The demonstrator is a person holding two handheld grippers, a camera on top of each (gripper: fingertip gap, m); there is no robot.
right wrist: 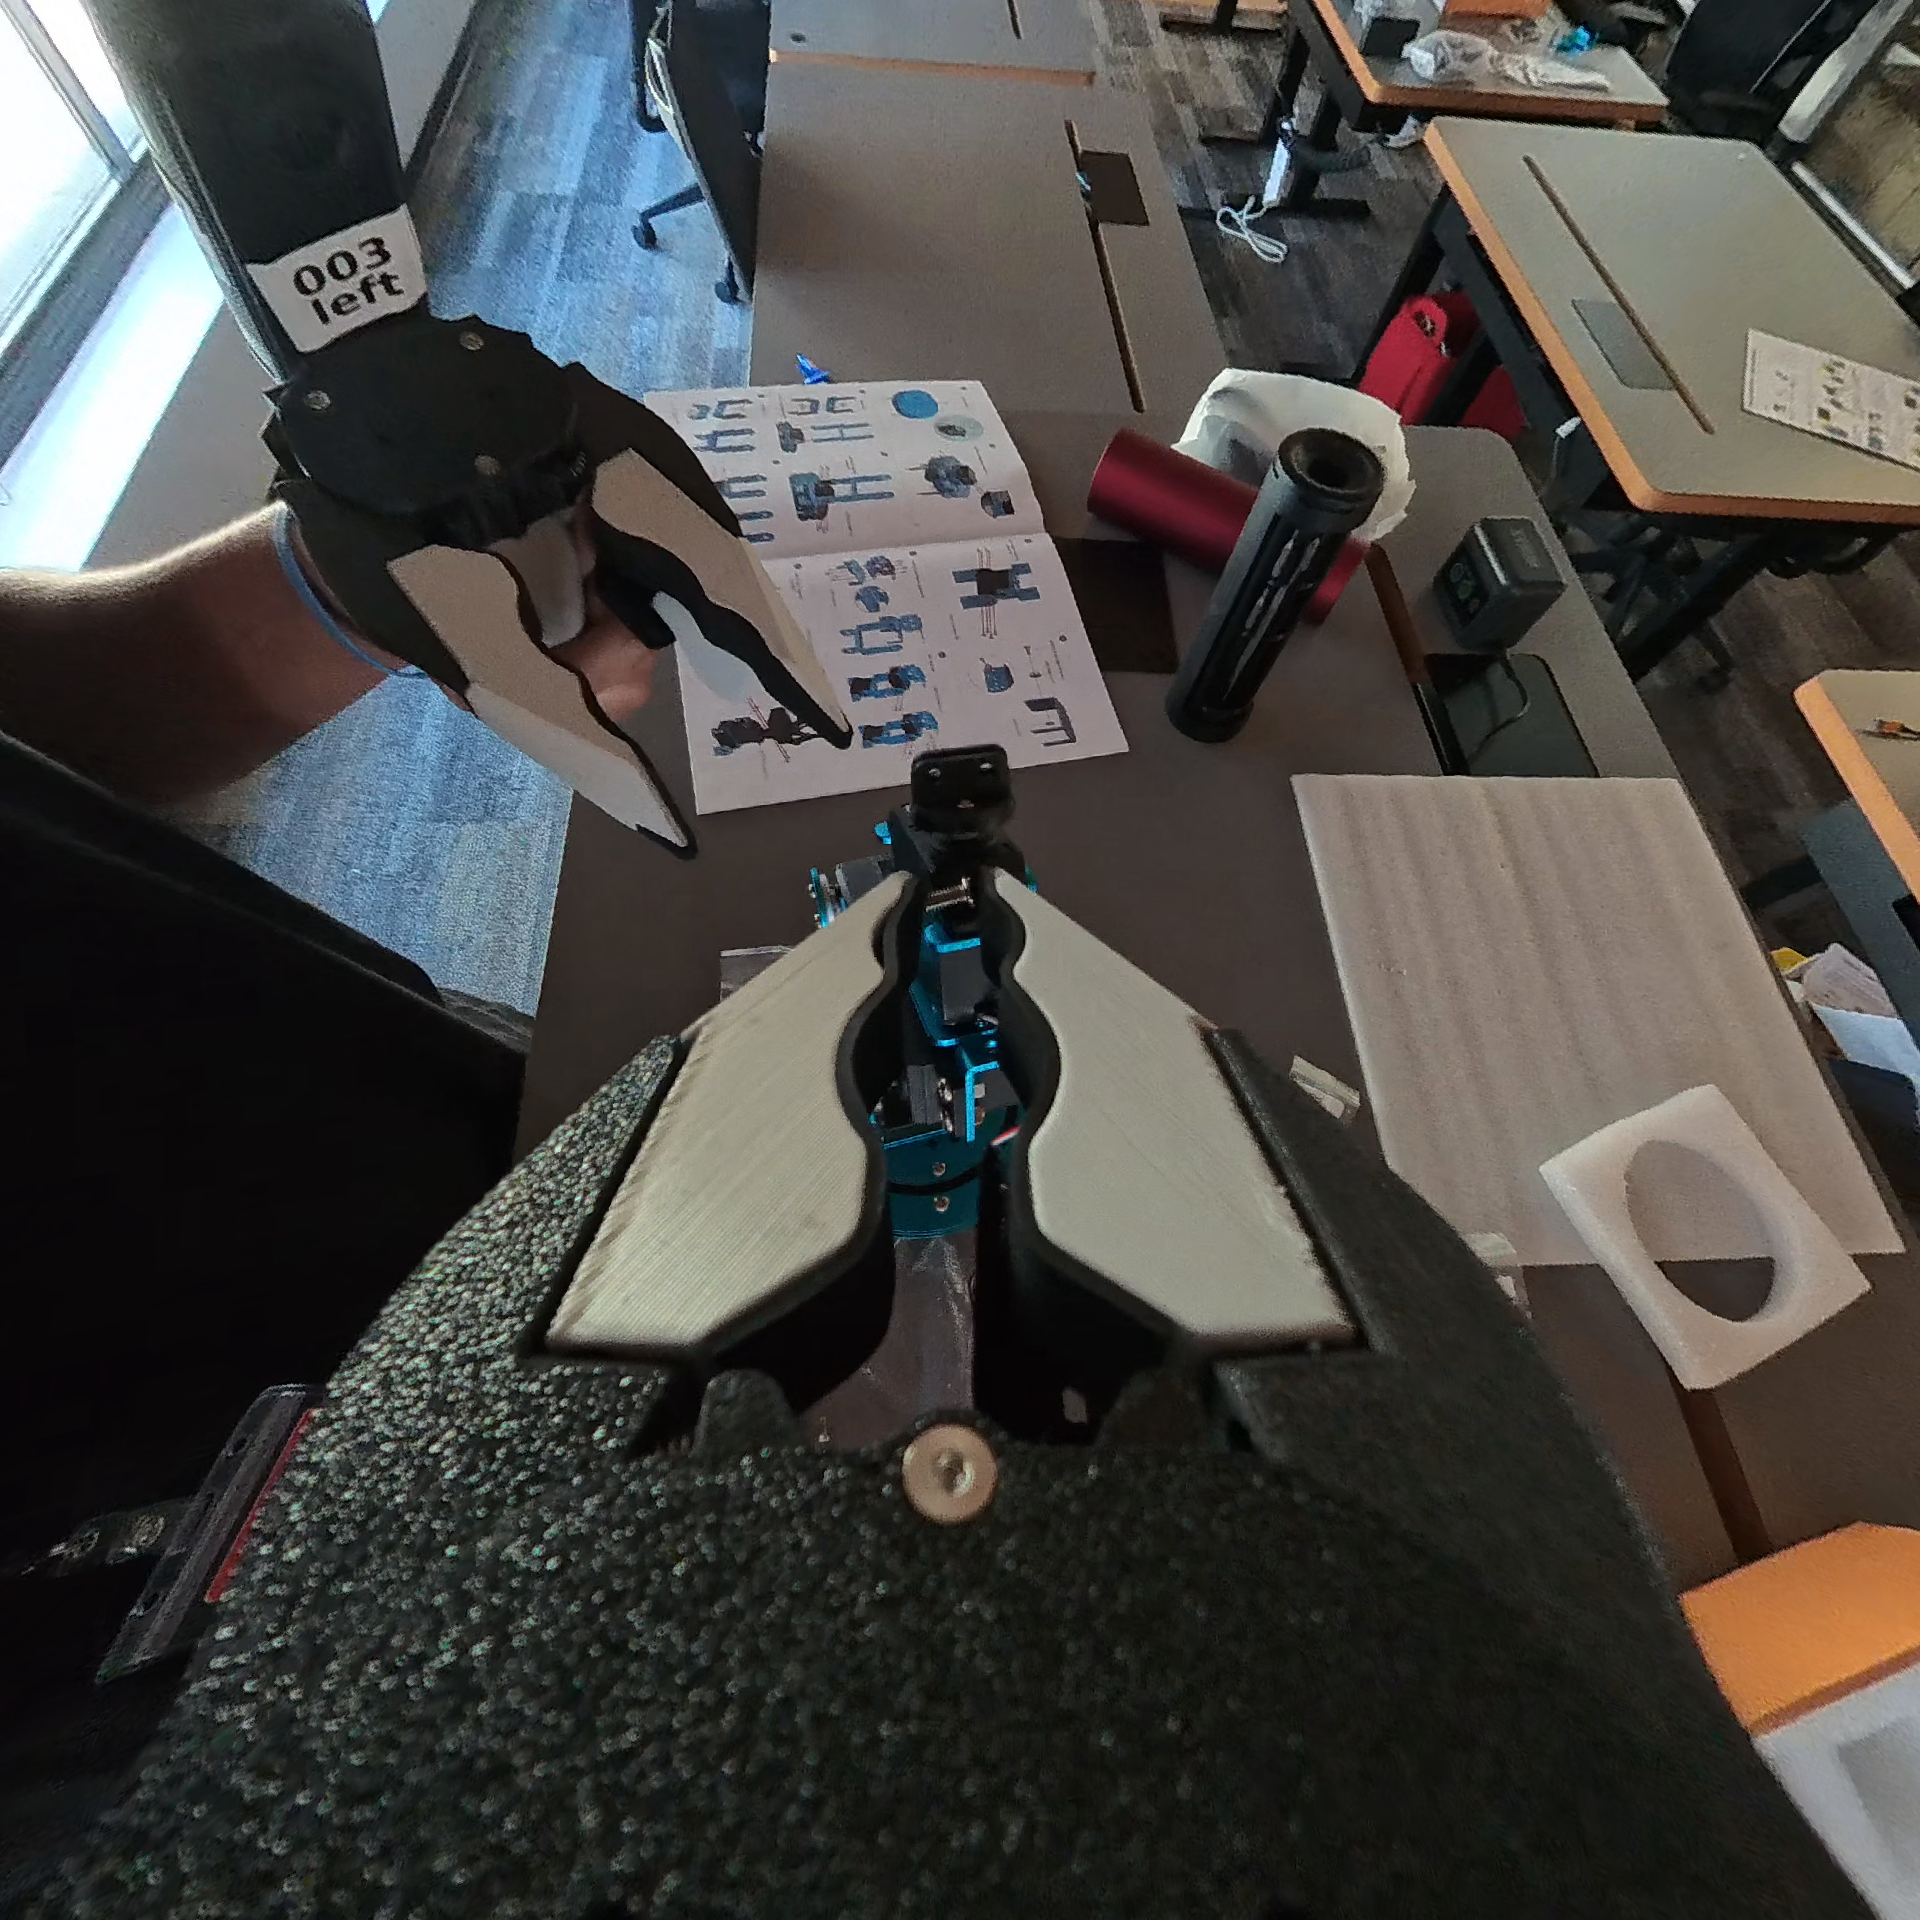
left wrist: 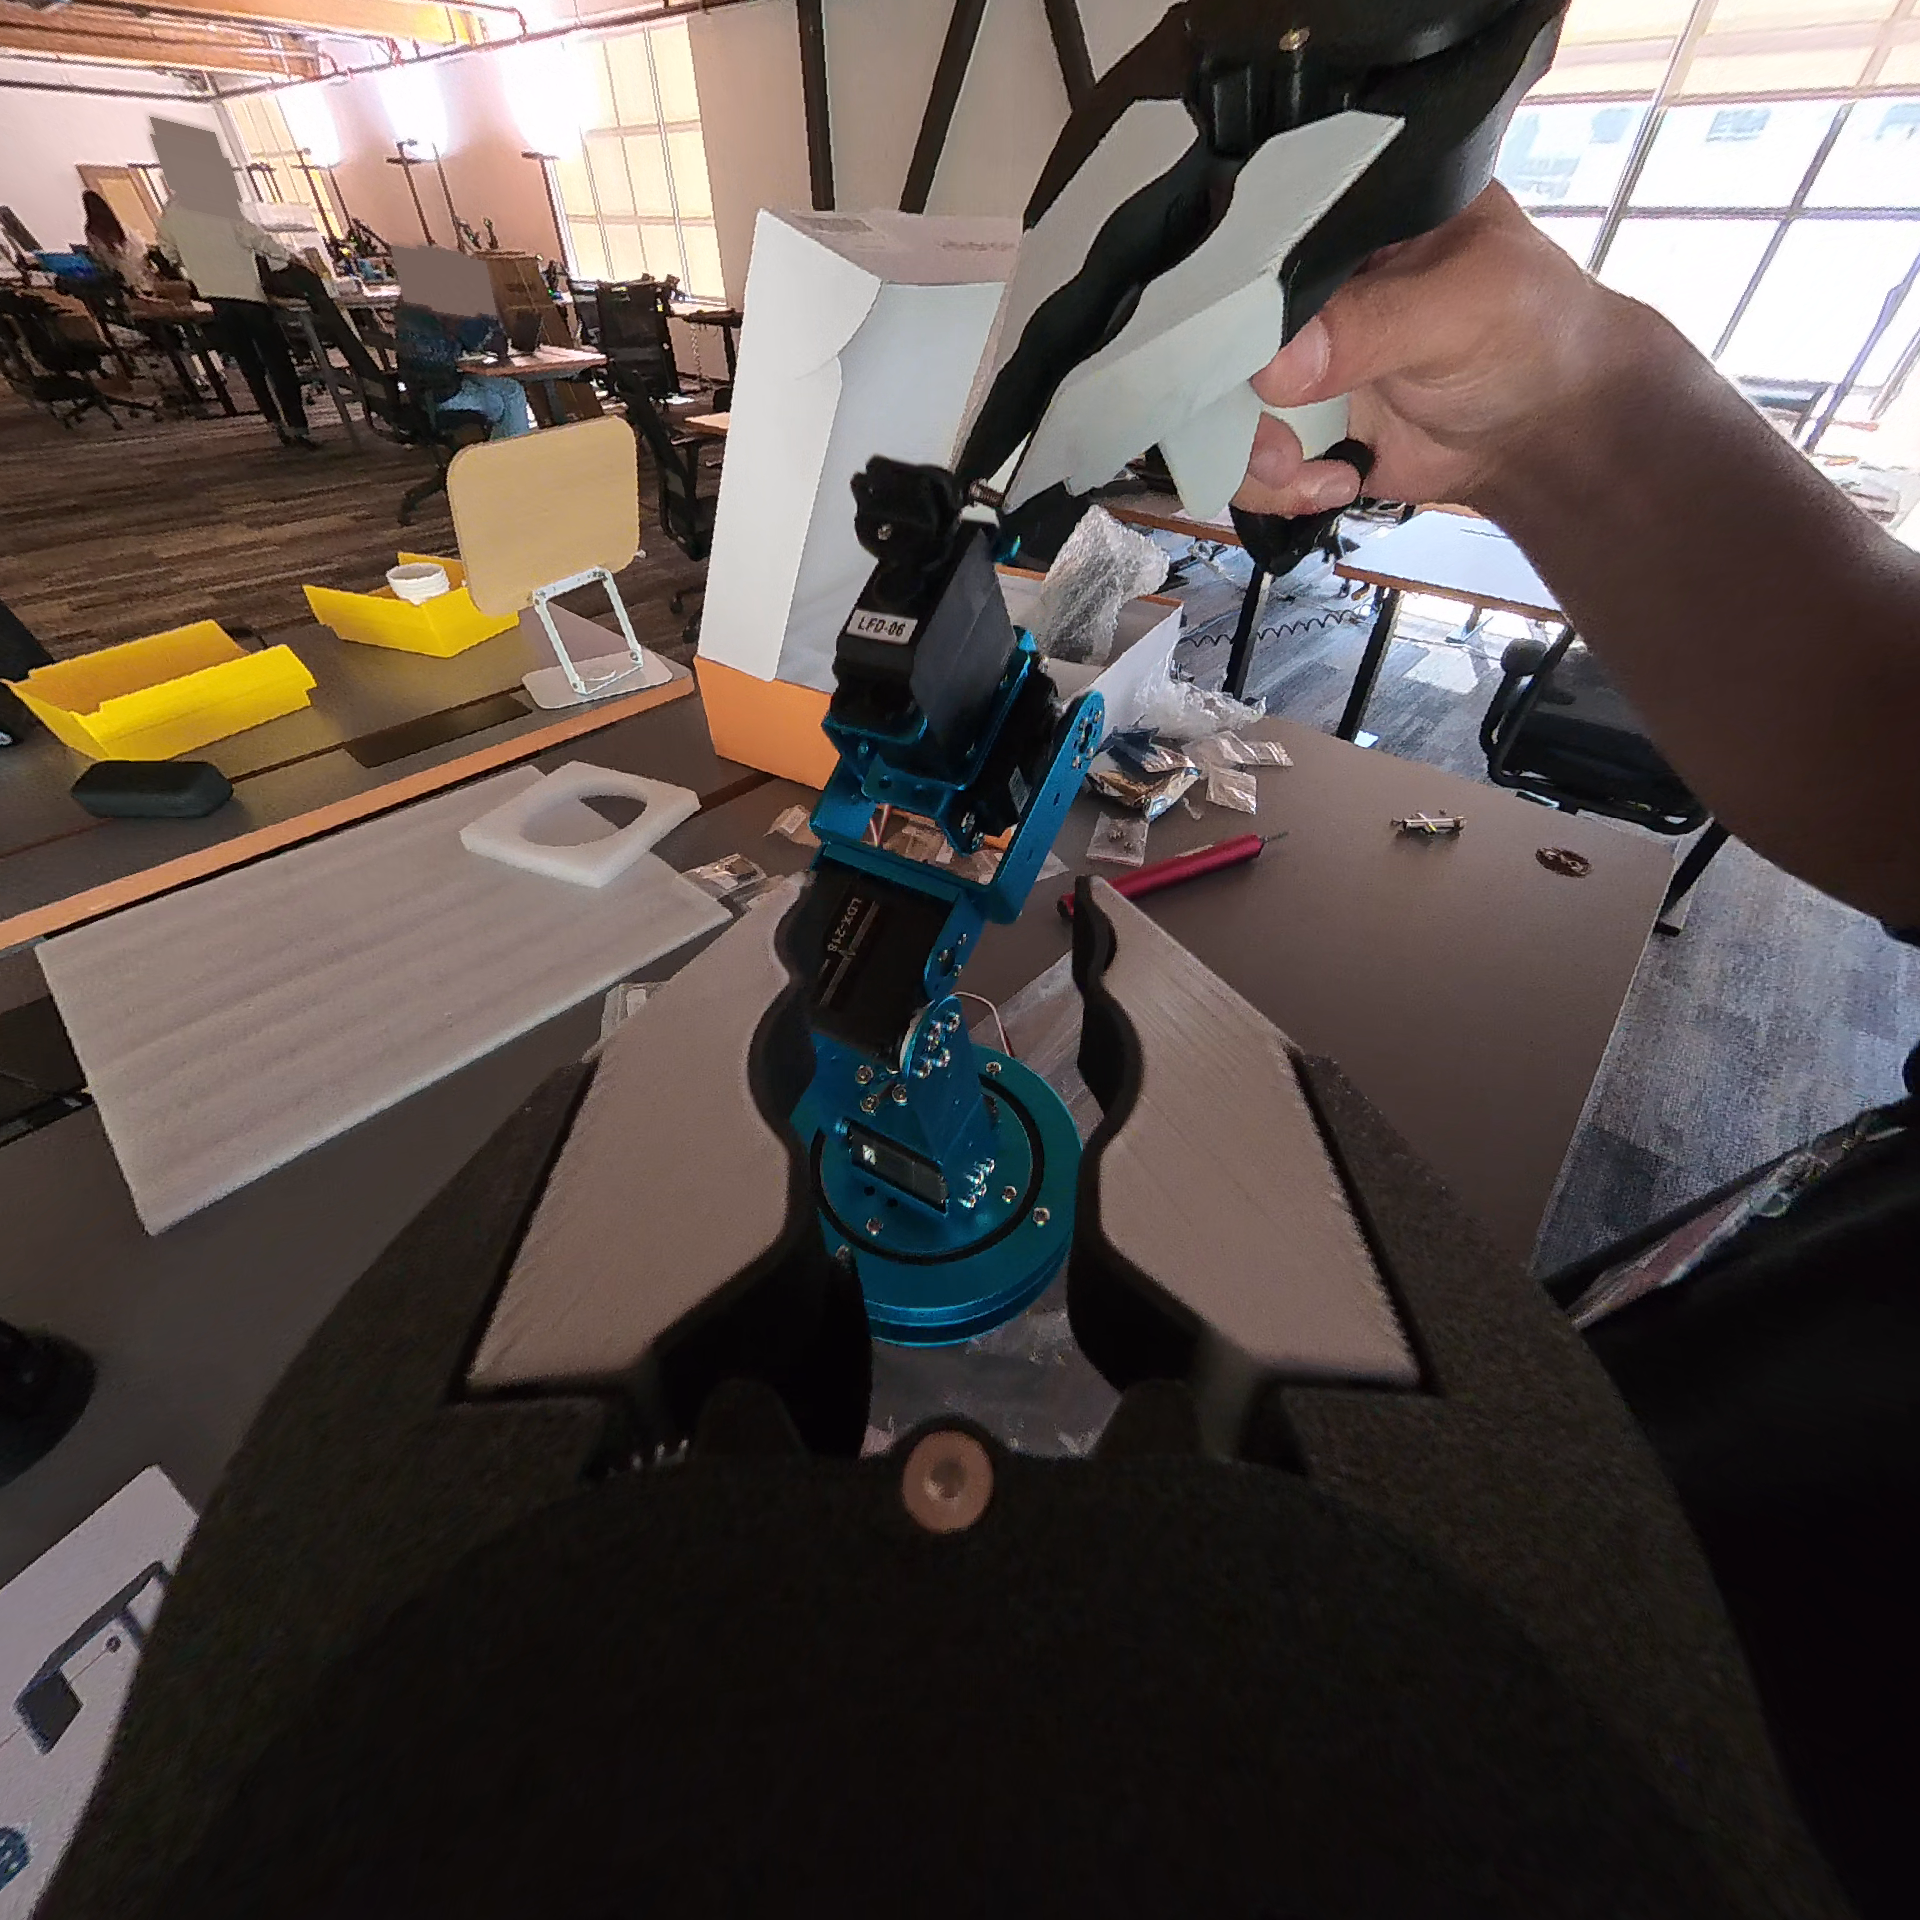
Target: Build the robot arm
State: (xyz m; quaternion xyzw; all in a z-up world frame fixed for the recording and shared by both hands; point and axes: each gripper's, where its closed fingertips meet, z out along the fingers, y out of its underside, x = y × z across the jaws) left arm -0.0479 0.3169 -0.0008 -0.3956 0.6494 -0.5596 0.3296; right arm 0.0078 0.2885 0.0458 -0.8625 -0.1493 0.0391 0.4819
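Looking past the pebbled black body of the left gripper [left wrist: 935, 899] onto a grey-brown desk [left wrist: 1403, 987] in an open office with rows of desks, chairs and tall windows. Passing over a white foam sheet [left wrist: 364, 997] and a foam frame [left wrist: 577, 821] with a round hole to this gripper's left, a red screwdriver [left wrist: 1174, 868] just to its right, and a white-and-orange box [left wrist: 831, 468] well beyond its tips. Showing, ahead of the right gripper [right wrist: 958, 885], an open illustrated booklet [right wrist: 883, 582] and an upright black cylinder [right wrist: 1268, 592].

Holding the left gripper's jaws wide apart, gripping nothing, framing the blue robot arm [left wrist: 925, 790] standing on its round base directly ahead; touching it or not, impossible to tell. Pinching a small screw [left wrist: 982, 490] between the nearly closed right tips, right against the black head [left wrist: 904, 499] at the arm's top.

Wrapping a hand [left wrist: 1455, 395] round the right gripper's handle, tilting it downward from above and to the left gripper's right.
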